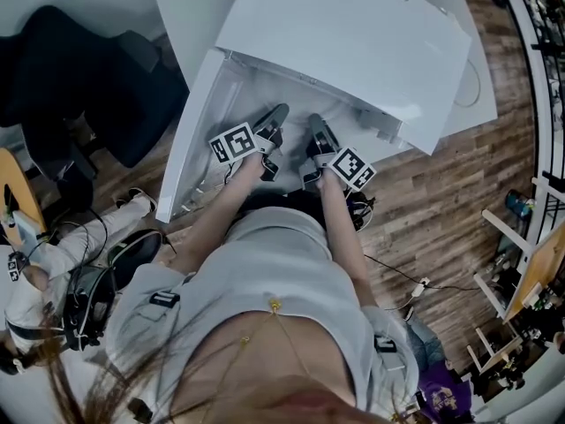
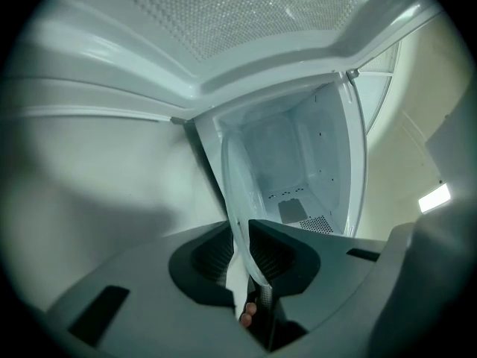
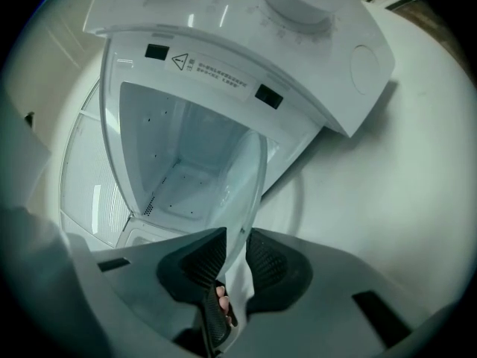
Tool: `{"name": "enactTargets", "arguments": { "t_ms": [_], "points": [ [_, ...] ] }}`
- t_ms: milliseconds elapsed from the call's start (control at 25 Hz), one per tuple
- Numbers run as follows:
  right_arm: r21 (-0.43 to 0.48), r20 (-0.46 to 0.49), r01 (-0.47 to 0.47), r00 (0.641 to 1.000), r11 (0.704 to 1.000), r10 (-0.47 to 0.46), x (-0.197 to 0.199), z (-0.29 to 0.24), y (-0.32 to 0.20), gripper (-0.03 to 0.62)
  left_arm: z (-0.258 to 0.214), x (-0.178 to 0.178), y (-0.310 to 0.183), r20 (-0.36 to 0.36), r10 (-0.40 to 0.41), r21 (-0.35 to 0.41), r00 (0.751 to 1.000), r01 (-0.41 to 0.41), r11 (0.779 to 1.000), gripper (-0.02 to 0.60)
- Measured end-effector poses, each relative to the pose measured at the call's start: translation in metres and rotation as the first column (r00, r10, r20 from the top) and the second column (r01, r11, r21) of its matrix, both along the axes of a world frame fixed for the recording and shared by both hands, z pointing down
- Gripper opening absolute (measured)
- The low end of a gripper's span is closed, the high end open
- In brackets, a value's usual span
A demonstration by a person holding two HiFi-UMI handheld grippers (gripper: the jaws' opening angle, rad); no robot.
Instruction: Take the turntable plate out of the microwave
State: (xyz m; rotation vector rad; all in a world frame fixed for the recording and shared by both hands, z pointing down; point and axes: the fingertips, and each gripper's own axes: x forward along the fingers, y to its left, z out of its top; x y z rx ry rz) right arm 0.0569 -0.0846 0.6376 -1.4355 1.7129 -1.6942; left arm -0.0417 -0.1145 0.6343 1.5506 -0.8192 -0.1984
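The white microwave stands with its door swung open to the left. A clear glass turntable plate shows edge-on in the left gripper view, and its rim runs between the pads of my left gripper, which is shut on it. My right gripper is shut on the plate's opposite rim. The empty white cavity lies just behind the plate. In the head view both grippers, left and right, sit side by side at the cavity mouth; the glass is hard to make out there.
The microwave sits on a white table. A dark office chair stands at the left over a wooden floor. Another person in white sleeves with cabled gear is at the lower left. Shelving lines the right edge.
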Motion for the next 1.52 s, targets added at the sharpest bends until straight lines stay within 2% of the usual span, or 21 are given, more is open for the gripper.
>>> {"name": "enactTargets", "arguments": {
  "t_ms": [200,320,480,760,920,960,1040,1120,1200,1280,1360,1440,1520],
  "points": [
    [-0.007,0.014,0.003,1.0,1.0,-0.003,-0.003,0.004,0.007,0.086,0.003,-0.003,0.007,0.001,0.002,0.002,1.0,-0.002,1.0,0.081],
    [-0.002,0.021,0.009,1.0,1.0,-0.009,-0.003,0.004,0.007,0.083,0.002,-0.001,0.007,0.028,0.027,0.052,0.999,-0.028,0.998,0.084],
    [0.002,0.015,0.014,1.0,1.0,-0.014,0.0,0.002,0.005,0.08,-0.001,0.004,-0.001,0.044,0.05,0.115,0.998,-0.054,0.992,0.127],
    [0.007,0.024,0.012,1.0,1.0,-0.012,0.002,0.002,0.004,0.078,0.001,0.011,-0.034,-0.017,0.007,0.119,1.0,-0.005,0.993,0.137],
    [-0.003,0.047,0.009,0.999,1.0,-0.008,-0.001,0.004,0.006,0.08,0.004,0.011,-0.047,-0.117,-0.058,0.074,0.991,0.067,0.995,0.135],
    [0.004,0.043,0.015,0.999,1.0,-0.016,-0.001,0.004,0.005,0.081,0.004,0.01,-0.049,-0.131,-0.074,0.067,0.989,0.083,0.994,0.126],
    [0.017,0.022,0.033,0.999,0.999,-0.034,-0.001,0.004,0.004,0.087,0.005,0.008,-0.052,-0.14,-0.09,0.051,0.986,0.098,0.994,0.069],
    [0.032,-0.012,0.039,0.999,0.999,-0.039,0.005,0.006,0.001,0.109,0.006,0.009,-0.052,-0.184,-0.104,0.009,0.977,0.108,0.994,0.06],
    [0.052,-0.011,0.016,1.0,0.999,-0.015,0.014,0.007,-0.006,0.158,0.007,0.01,-0.051,-0.224,-0.114,-0.024,0.968,0.112,0.993,0.052],
    [0.076,0.018,-0.012,1.0,0.997,0.01,0.022,0.006,-0.017,0.178,0.007,0.01,-0.05,-0.226,-0.106,-0.023,0.968,0.104,0.994,0.052],
    [0.076,0.045,-0.034,0.999,0.997,0.03,0.028,0.006,-0.027,0.183,0.005,0.01,-0.049,-0.229,-0.098,-0.013,0.968,0.097,0.995,0.049],
    [0.013,0.076,-0.069,0.995,0.998,0.068,0.034,0.012,-0.03,0.172,0.005,0.011,-0.048,-0.237,-0.088,-0.012,0.967,0.088,0.996,0.048],
    [0.032,0.106,-0.075,0.992,0.997,0.071,0.035,0.011,-0.04,0.145,0.005,0.011,-0.047,-0.241,-0.076,-0.008,0.968,0.076,0.997,0.048]
  ]
}}
